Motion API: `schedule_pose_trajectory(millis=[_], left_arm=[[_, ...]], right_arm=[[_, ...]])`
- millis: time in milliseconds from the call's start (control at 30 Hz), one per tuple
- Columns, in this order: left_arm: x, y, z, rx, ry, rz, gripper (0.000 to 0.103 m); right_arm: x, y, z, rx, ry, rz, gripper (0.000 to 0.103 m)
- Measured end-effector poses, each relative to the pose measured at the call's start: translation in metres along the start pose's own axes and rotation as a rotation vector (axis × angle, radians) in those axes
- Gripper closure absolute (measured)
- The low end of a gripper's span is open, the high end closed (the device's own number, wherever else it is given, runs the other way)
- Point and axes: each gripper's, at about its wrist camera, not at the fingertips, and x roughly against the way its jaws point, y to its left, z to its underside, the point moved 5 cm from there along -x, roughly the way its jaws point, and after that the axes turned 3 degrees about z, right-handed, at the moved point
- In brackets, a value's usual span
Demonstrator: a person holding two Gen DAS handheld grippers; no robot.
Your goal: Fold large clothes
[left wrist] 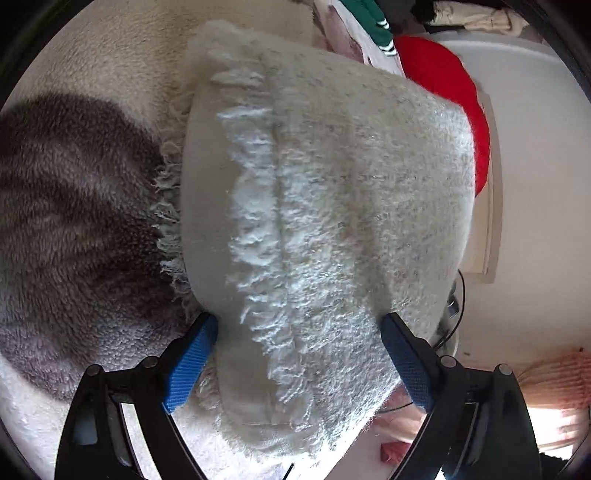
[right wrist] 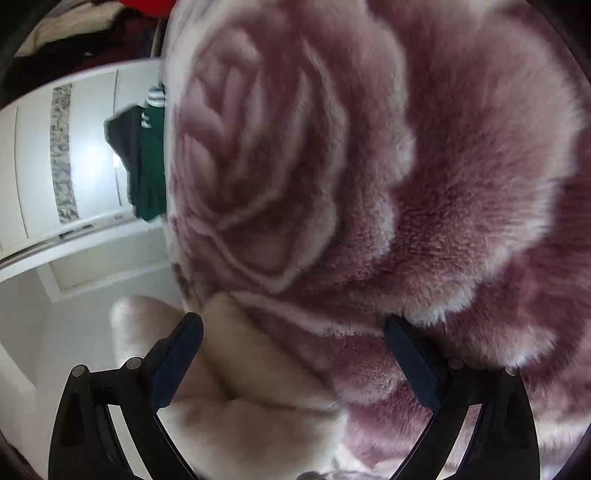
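A folded white shaggy garment with a smooth cream lining fills the left wrist view. My left gripper is open, its blue pads either side of the garment's near end, which lies between the jaws. In the right wrist view my right gripper is open over a plush blanket with a large mauve rose pattern. A cream fleecy fabric lies between its fingers, not clamped.
A grey striped plush patch lies left of the garment. A red item and a green garment with white stripes lie beyond. A white wardrobe stands at the left, with the green garment in front.
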Motion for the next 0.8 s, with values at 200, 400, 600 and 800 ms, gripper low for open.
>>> schedule_pose_trajectory(millis=[200, 400, 600, 800], left_arm=[[0.014, 0.009, -0.005, -0.009, 0.025, -0.023, 0.012], [0.015, -0.006, -0.037, -0.095, 0.053, -0.052, 0.012], [0.001, -0.032, -0.067, -0.180, 0.103, -0.037, 0.012], [0.006, -0.044, -0.076, -0.203, 0.100, -0.049, 0.012]], right_arm=[[-0.015, 0.005, 0.042, -0.016, 0.091, -0.110, 0.004], [-0.017, -0.009, 0.098, -0.190, 0.033, -0.289, 0.005], [0.002, -0.038, 0.169, -0.335, -0.097, -0.357, 0.004], [0.077, -0.066, 0.175, -0.247, -0.357, -0.187, 0.004]])
